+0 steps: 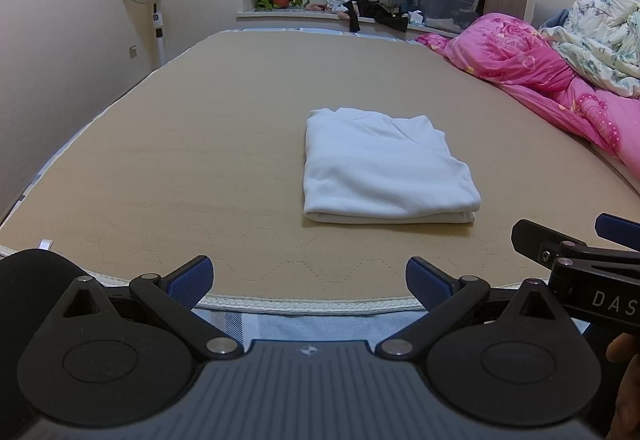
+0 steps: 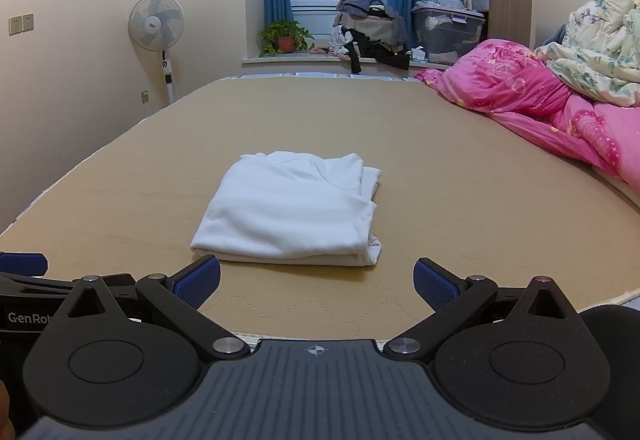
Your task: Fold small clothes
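A white garment (image 1: 384, 167) lies folded into a neat rectangle on the tan mattress (image 1: 200, 159); it also shows in the right wrist view (image 2: 288, 207). My left gripper (image 1: 309, 282) is open and empty, held back at the mattress's near edge, well short of the garment. My right gripper (image 2: 317, 284) is open and empty too, just short of the garment's near edge. The right gripper shows at the right edge of the left wrist view (image 1: 568, 248).
A pink quilt (image 2: 540, 107) and a floral quilt (image 2: 600, 47) are piled along the mattress's right side. A standing fan (image 2: 157, 24) is at the far left. A windowsill at the back holds a potted plant (image 2: 285, 37), a clothes pile (image 2: 370, 27) and a storage box (image 2: 448, 33).
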`<state>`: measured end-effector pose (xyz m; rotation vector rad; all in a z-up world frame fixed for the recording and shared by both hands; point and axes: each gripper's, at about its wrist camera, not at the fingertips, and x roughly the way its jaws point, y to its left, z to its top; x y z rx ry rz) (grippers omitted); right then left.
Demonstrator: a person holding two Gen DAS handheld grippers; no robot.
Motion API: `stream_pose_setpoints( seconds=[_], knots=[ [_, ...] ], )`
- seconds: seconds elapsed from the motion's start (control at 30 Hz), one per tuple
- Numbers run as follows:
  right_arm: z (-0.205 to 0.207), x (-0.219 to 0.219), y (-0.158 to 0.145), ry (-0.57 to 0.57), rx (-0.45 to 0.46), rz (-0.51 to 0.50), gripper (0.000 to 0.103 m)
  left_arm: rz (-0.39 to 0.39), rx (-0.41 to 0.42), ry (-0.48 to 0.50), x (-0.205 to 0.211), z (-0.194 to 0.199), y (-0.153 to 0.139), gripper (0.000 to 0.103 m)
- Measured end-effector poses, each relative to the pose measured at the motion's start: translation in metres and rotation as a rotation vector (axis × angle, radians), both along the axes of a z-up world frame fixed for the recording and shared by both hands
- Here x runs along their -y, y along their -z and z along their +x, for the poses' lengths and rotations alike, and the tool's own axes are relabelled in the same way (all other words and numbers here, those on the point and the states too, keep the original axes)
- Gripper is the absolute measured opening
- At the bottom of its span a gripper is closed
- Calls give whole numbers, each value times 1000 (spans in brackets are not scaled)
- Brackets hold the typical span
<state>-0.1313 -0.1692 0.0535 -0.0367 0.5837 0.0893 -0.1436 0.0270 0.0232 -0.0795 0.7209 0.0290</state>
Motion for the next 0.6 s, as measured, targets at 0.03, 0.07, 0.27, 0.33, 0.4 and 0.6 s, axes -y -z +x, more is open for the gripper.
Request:
stream_pose_setpoints(
  seconds=[0.03, 0.07, 0.27, 0.33, 0.4, 0.6],
  knots=[
    [0, 0, -1, -1, 0, -1, 102, 1, 0, 0, 0, 0, 0, 103],
    [0, 0, -1, -1, 0, -2, 102, 0, -1, 0, 0, 0, 0, 103],
    [0, 1, 0, -2, 0, -1, 102, 1, 0, 0, 0, 0, 0, 103],
    [0, 1, 0, -2, 0, -2, 102, 1, 0, 0, 0, 0, 0, 103],
    [0, 1, 0, -2, -1, -1, 102, 1, 2, 0, 0, 0, 0, 103],
    [0, 1, -1, -2, -1, -3, 102, 3, 7, 3, -1, -1, -2, 103]
  ],
)
